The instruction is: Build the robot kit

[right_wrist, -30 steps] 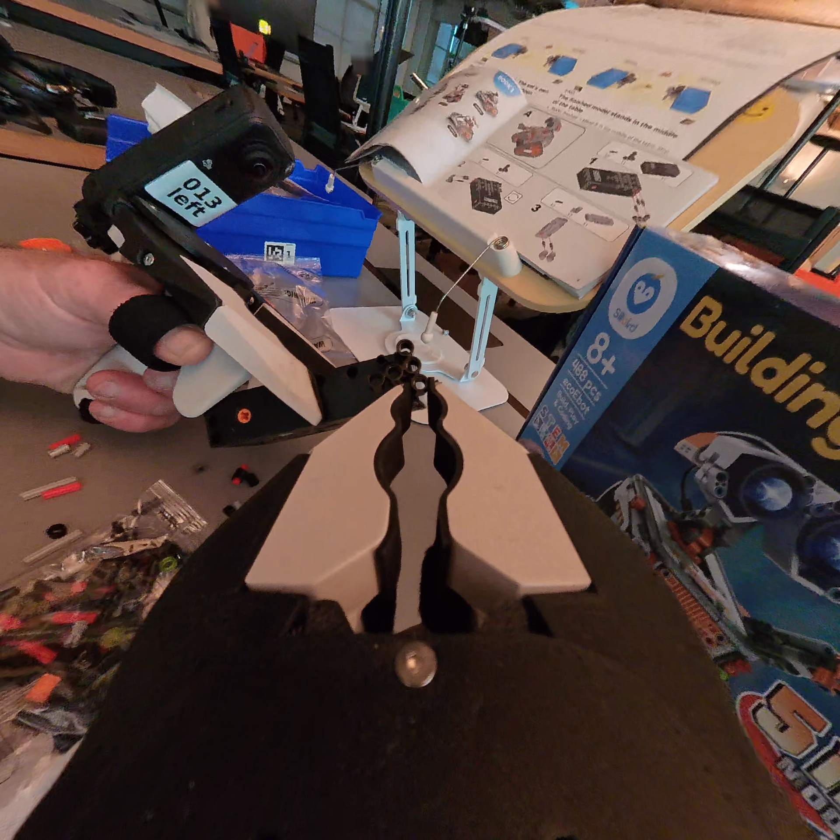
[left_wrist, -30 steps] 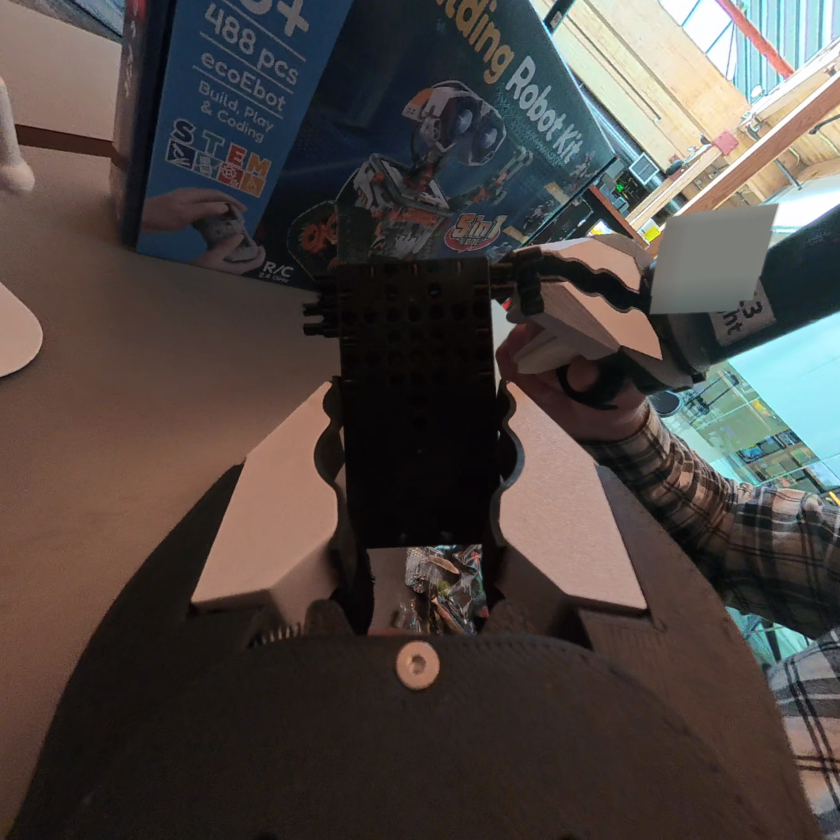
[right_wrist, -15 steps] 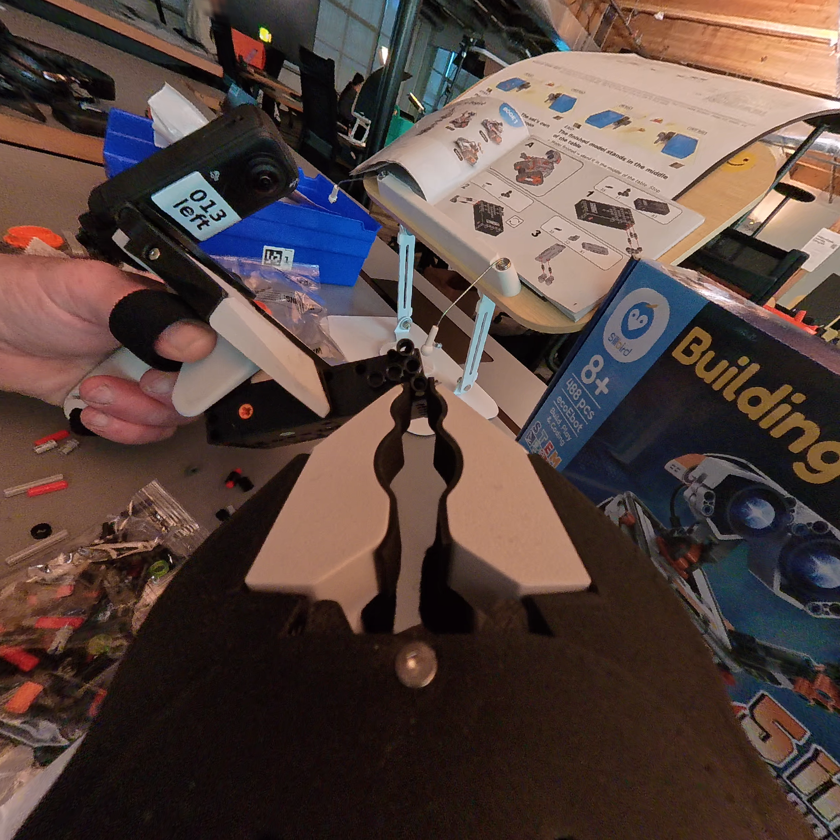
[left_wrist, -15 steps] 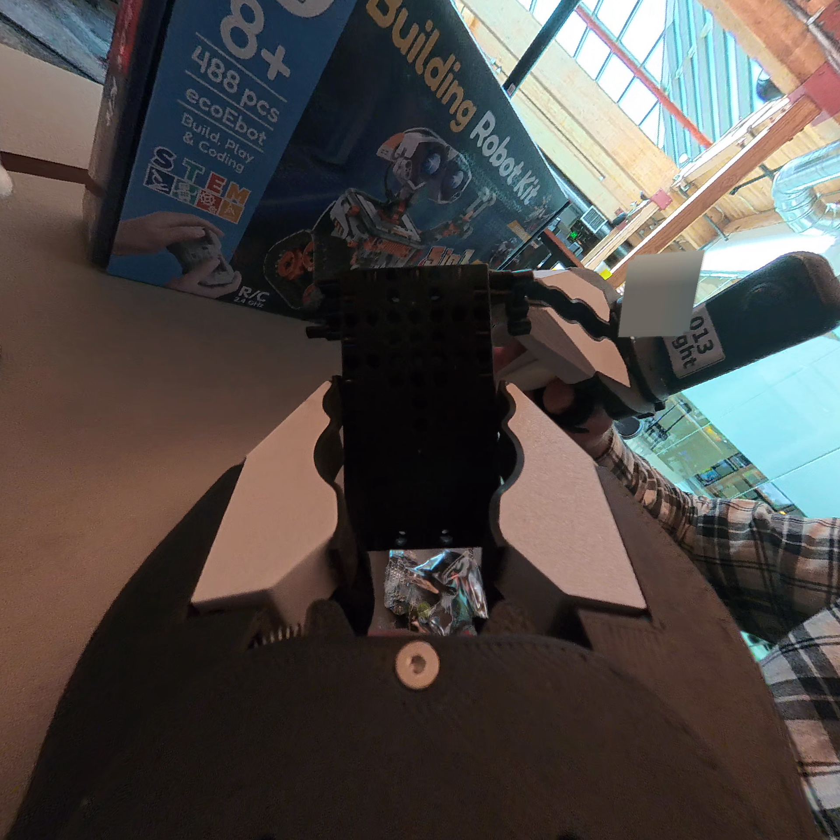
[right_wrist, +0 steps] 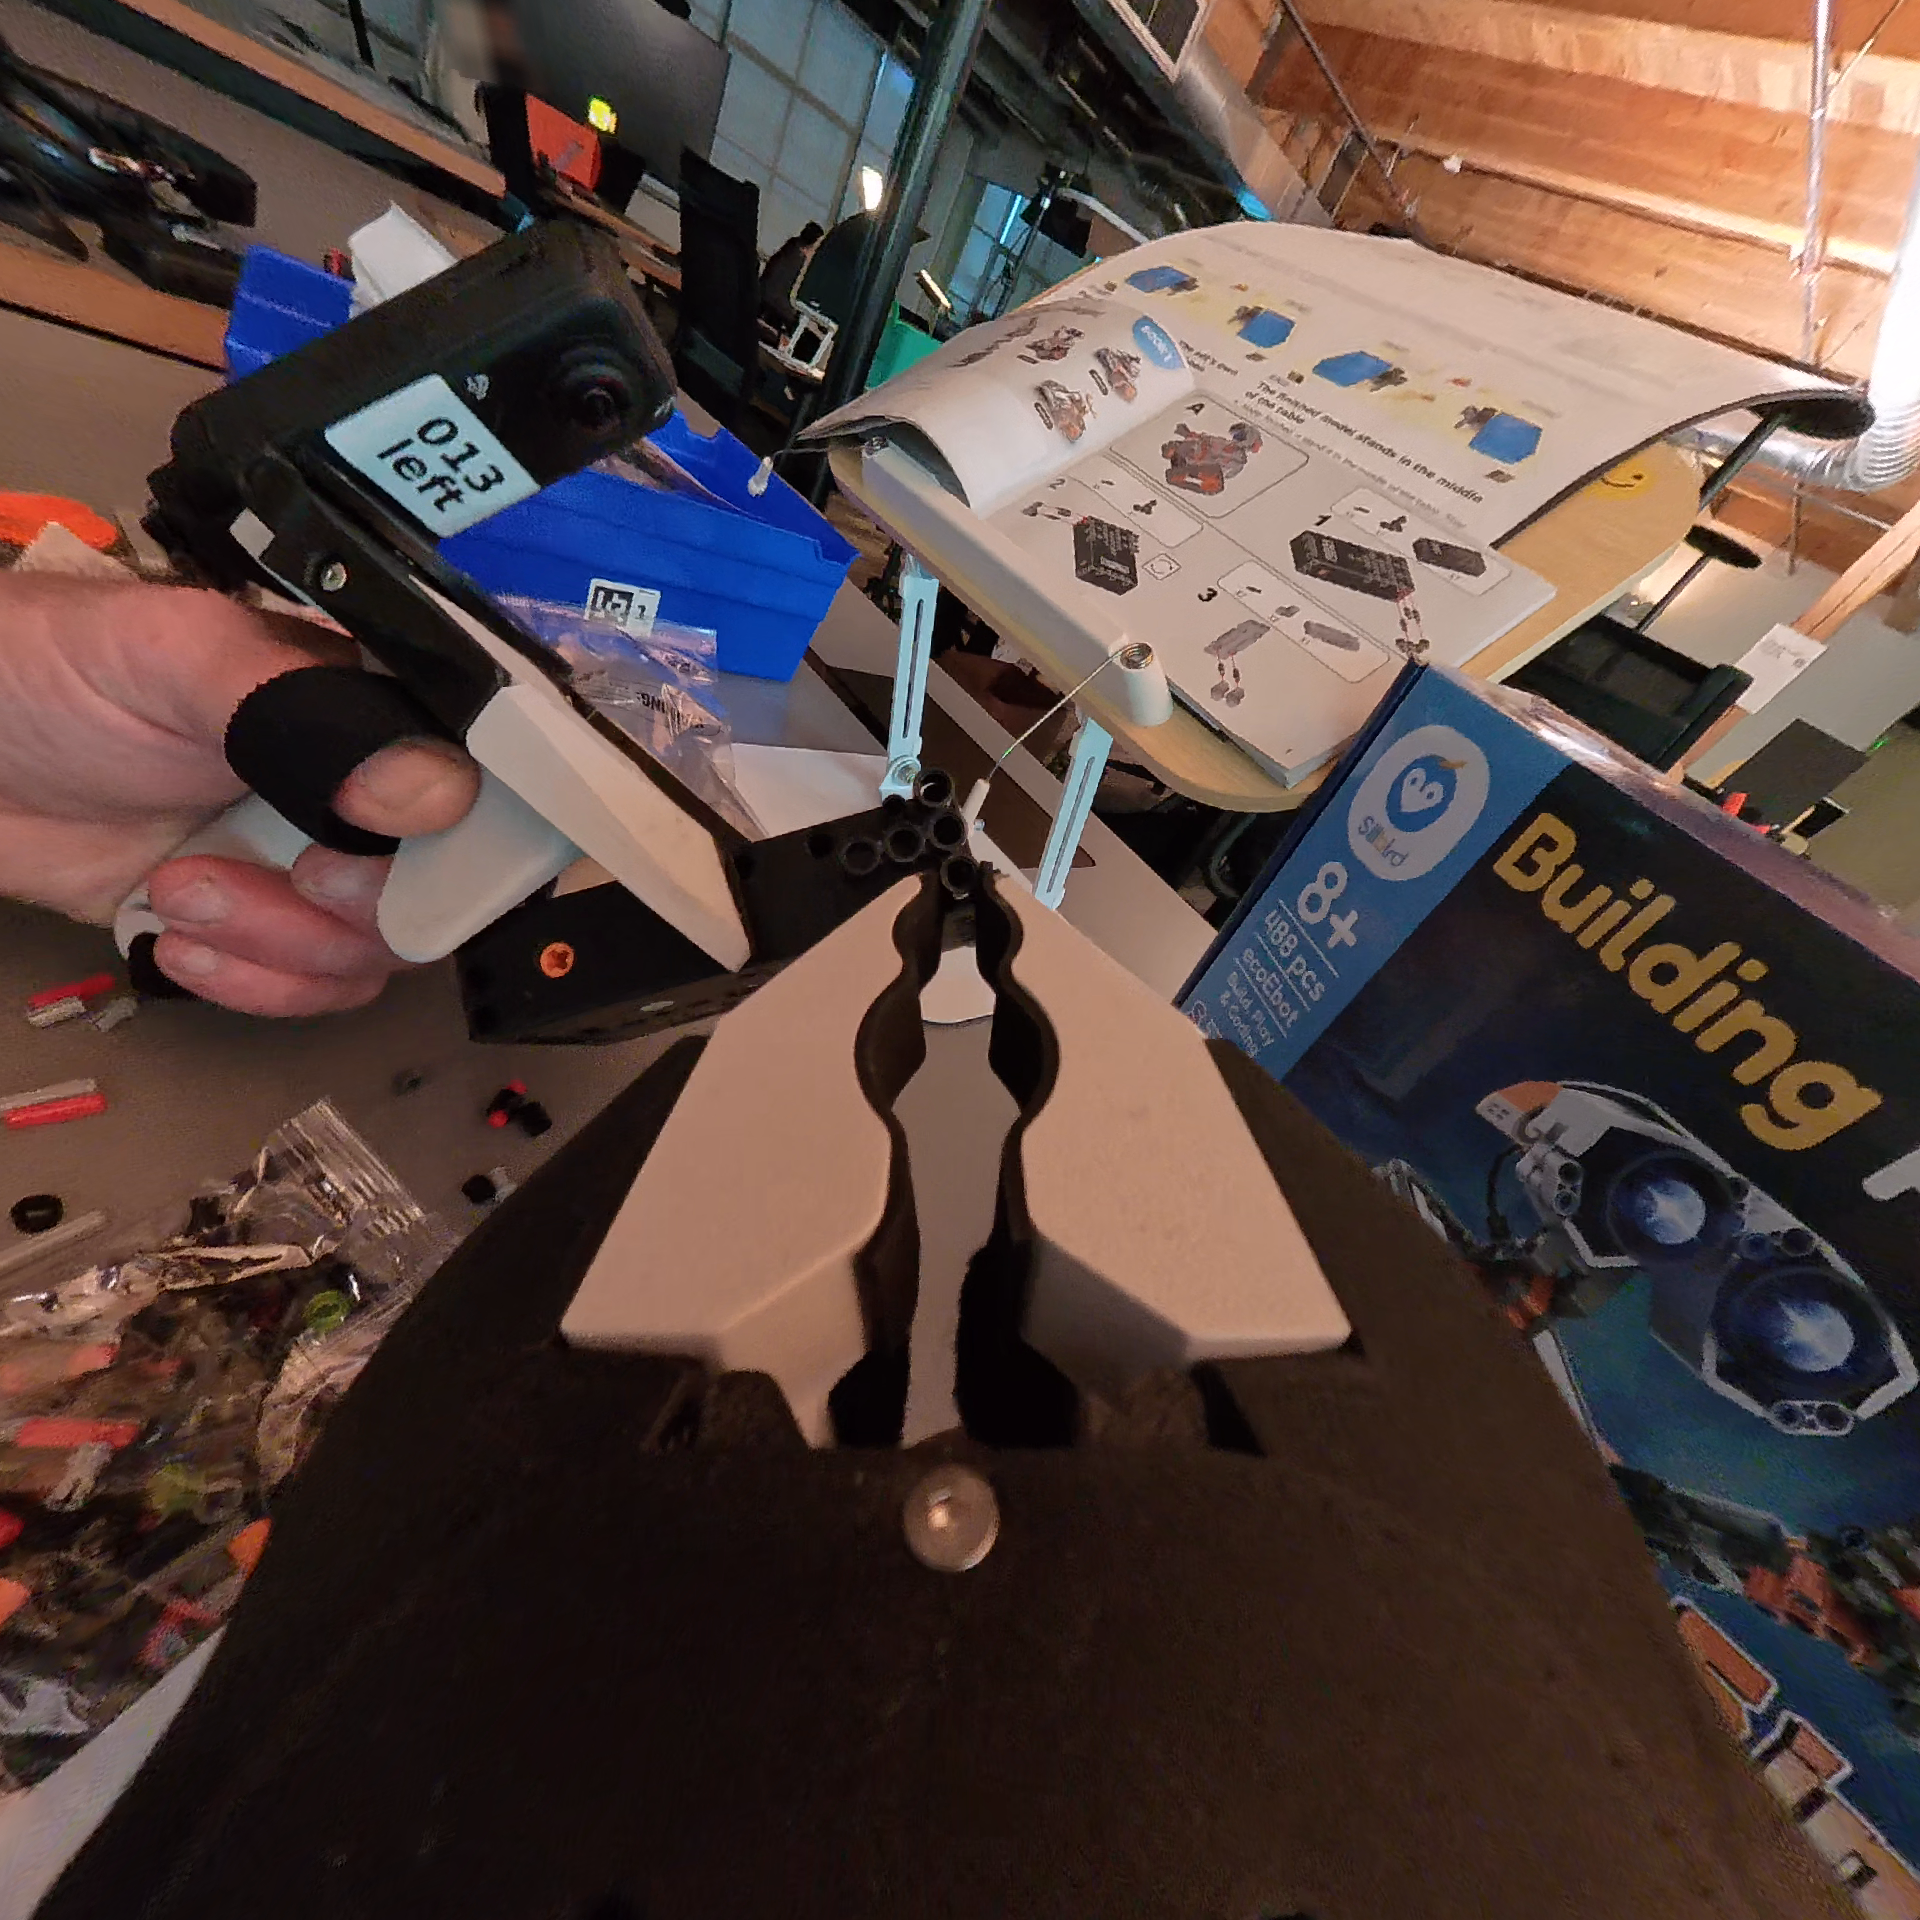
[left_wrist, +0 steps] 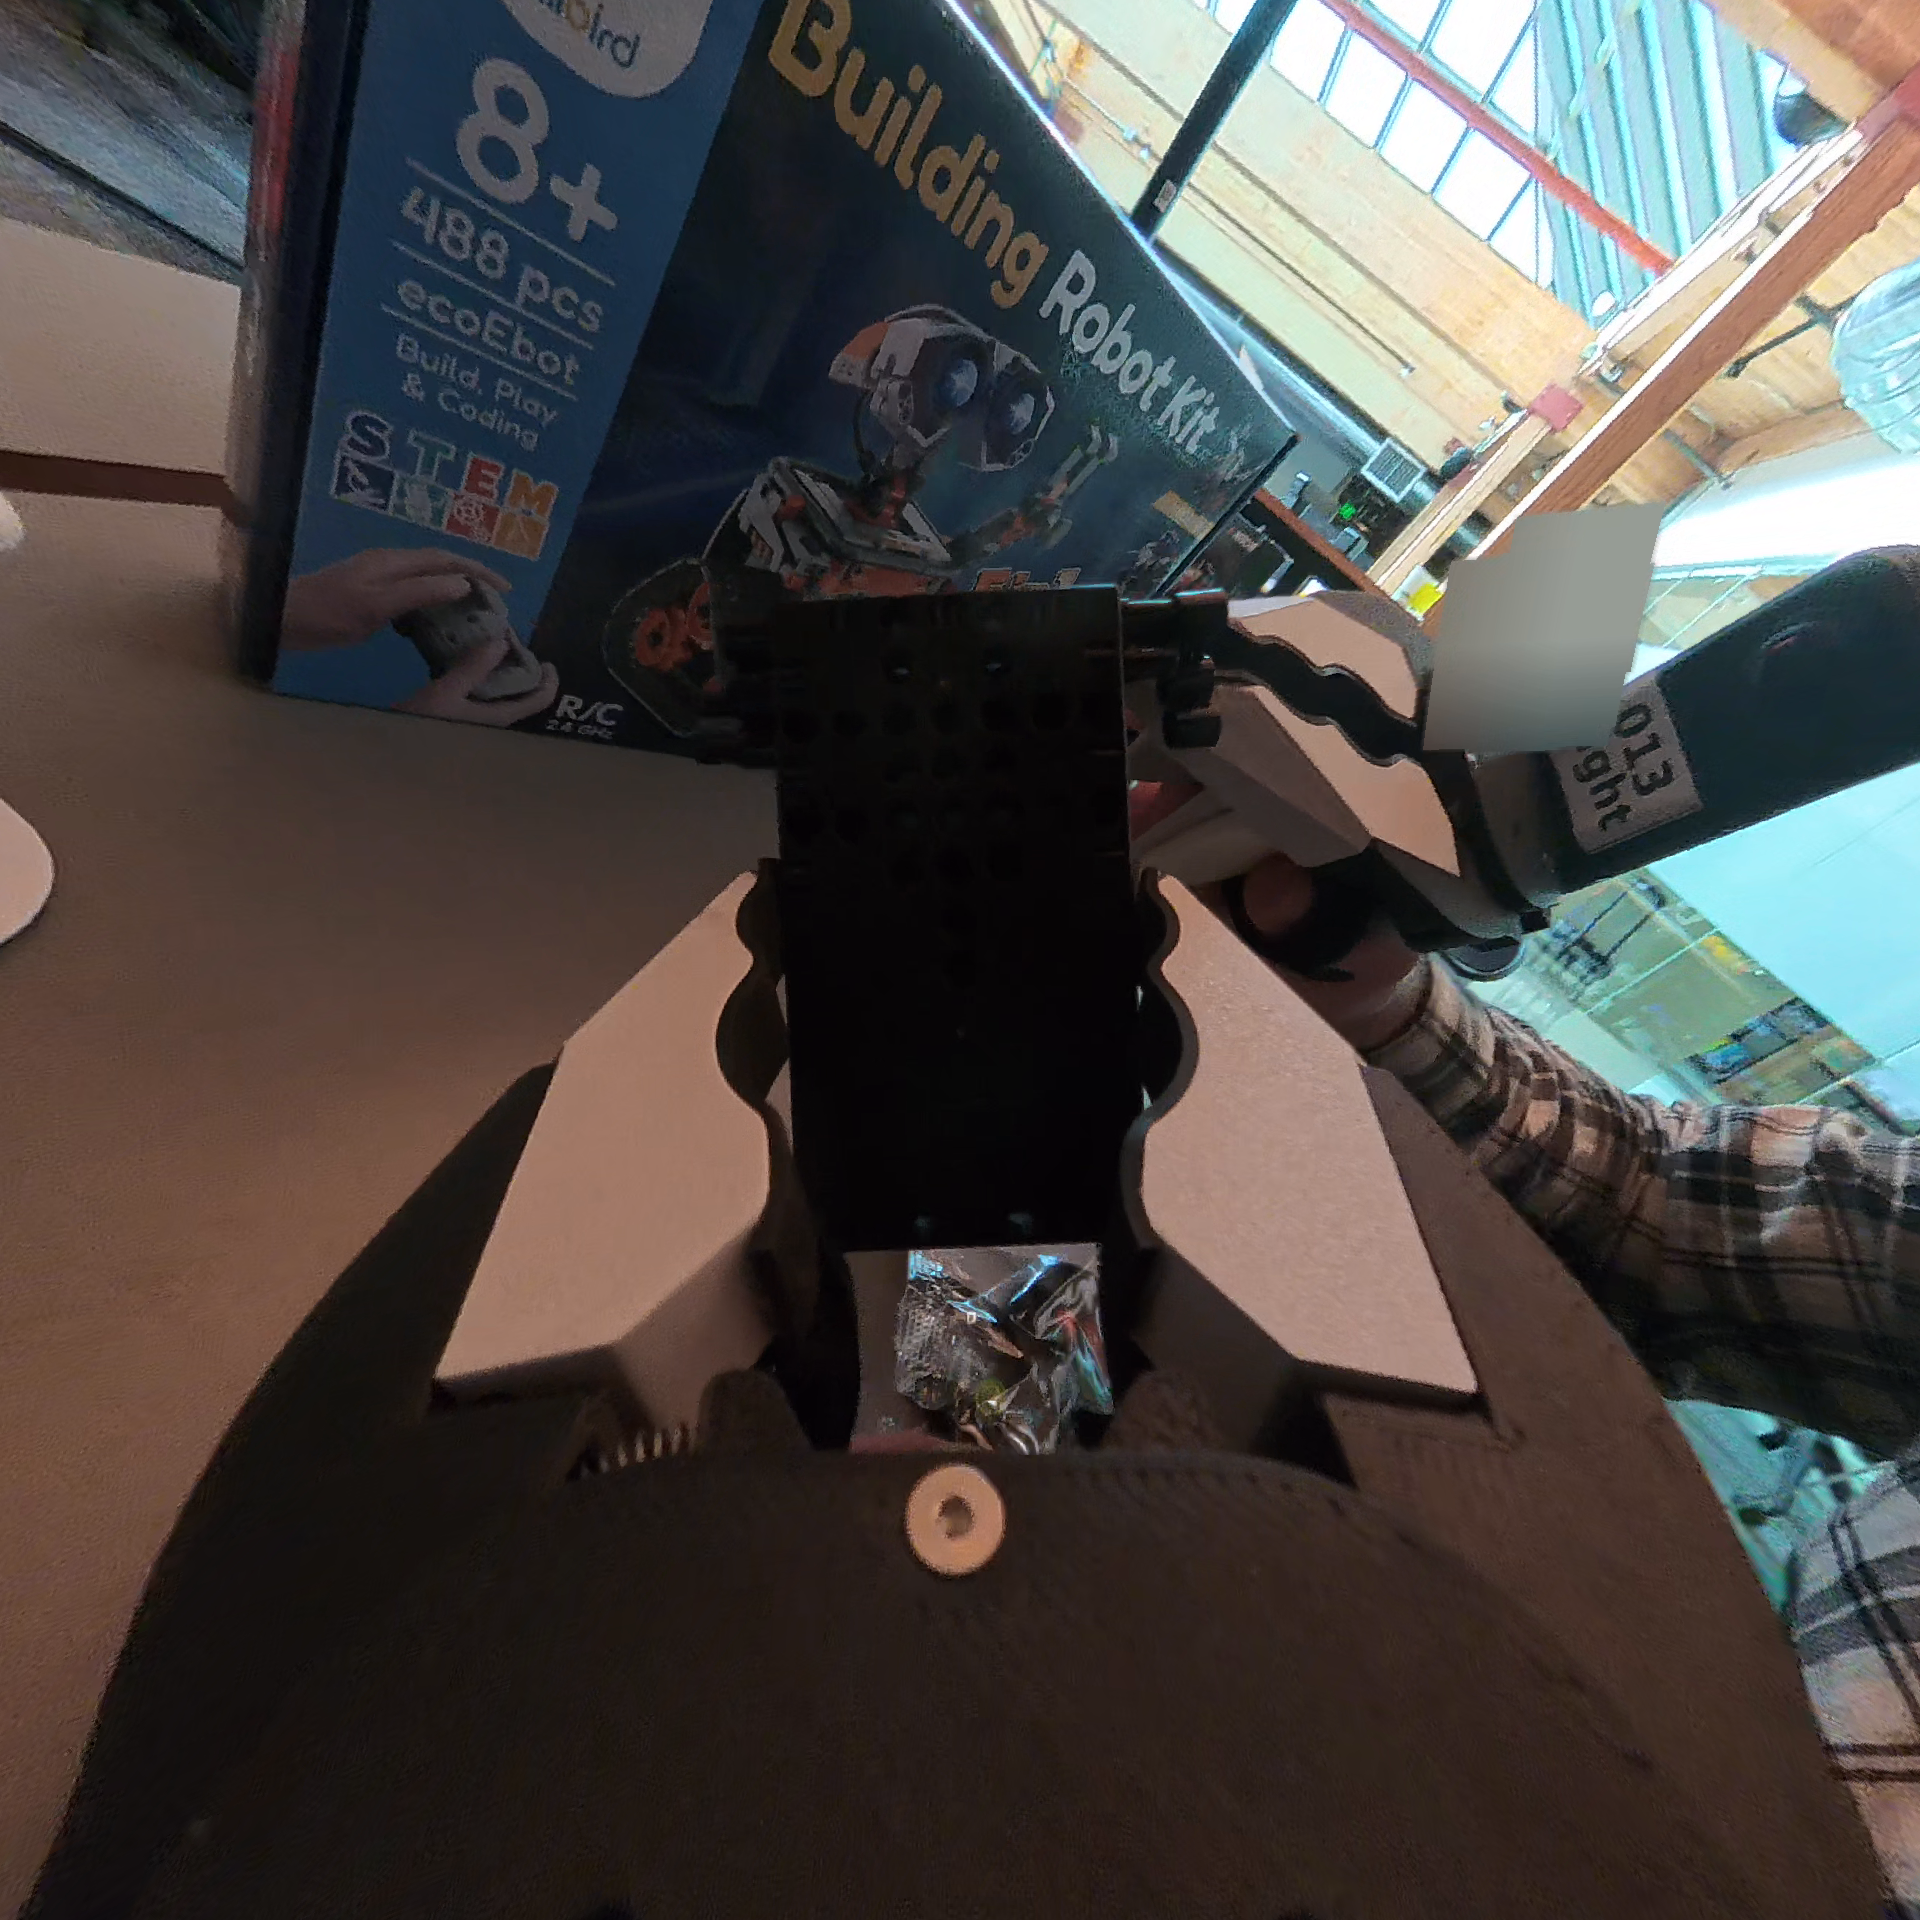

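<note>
My left gripper [left_wrist: 951, 904] is shut on a black perforated block [left_wrist: 951, 790] and holds it above the table, standing up between the fingers. My right gripper [right_wrist: 951, 894] is shut on a small black holed connector piece [right_wrist: 914, 831], which sits against the block's top corner. In the left wrist view the right gripper [left_wrist: 1195, 675] comes in from the right, its tips on that piece [left_wrist: 1169, 623] at the block's upper right corner. In the right wrist view the left gripper [right_wrist: 727, 894], in a hand, holds the block [right_wrist: 603, 987], which bears an orange pin.
A tall blue kit box [left_wrist: 727, 312] stands just behind, and shows at the right in the right wrist view [right_wrist: 1662, 1039]. An open instruction booklet [right_wrist: 1247, 468] lies on a white stand. Blue bins [right_wrist: 644, 551], bags of parts [right_wrist: 156, 1351] and loose pins [right_wrist: 52, 1101] lie at the left. Spacing between my two grippers at the tips: around 5 centimetres.
Both grippers have stayed joined at the block's corner. The left gripper has tilted upward, so more of the box's upper part and the ceiling shows. The pair has risen slightly.
</note>
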Demonstrator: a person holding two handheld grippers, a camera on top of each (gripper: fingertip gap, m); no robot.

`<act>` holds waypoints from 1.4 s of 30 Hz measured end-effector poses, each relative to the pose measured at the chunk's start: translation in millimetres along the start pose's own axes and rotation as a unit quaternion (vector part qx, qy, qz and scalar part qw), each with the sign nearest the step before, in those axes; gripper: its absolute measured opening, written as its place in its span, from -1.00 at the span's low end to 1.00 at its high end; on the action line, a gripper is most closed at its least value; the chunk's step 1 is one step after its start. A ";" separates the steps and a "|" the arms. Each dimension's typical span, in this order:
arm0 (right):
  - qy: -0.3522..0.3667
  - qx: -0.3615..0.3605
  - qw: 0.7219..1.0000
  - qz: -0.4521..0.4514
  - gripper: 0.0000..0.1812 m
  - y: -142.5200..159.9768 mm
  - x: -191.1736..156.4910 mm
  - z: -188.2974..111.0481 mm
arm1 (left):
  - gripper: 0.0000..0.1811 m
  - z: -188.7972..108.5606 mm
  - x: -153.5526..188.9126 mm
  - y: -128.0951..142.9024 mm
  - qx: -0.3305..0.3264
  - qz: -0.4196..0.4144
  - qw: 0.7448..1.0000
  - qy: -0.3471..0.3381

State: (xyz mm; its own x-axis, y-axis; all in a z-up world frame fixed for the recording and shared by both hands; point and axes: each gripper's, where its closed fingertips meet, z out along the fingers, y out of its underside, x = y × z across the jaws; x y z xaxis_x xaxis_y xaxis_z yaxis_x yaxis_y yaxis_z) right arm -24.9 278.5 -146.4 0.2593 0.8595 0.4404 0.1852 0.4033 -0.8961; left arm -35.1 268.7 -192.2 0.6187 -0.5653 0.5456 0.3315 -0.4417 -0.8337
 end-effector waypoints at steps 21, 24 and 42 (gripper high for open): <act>0.015 -0.080 0.991 -0.105 -0.97 20.0 -5.9 4.5 | -0.28 -4.4 -21.3 8.0 -0.073 0.183 0.971 -0.134; -0.004 -0.086 0.990 -0.108 -0.96 29.1 -9.7 5.2 | -0.28 -5.7 -29.2 13.6 -0.093 0.204 0.962 -0.153; -0.075 -0.067 0.995 -0.005 -0.94 38.1 -17.5 -0.4 | -0.28 -3.3 -40.6 23.4 -0.117 0.213 0.953 -0.180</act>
State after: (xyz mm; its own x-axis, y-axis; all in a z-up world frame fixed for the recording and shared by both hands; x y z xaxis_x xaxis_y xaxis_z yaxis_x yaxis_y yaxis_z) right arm -22.0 278.7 -188.3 0.1148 0.8964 0.4280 0.3141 0.3760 -0.8718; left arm -54.9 279.0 -233.6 0.8798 -0.4714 0.0609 -0.1473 -0.3922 -0.9080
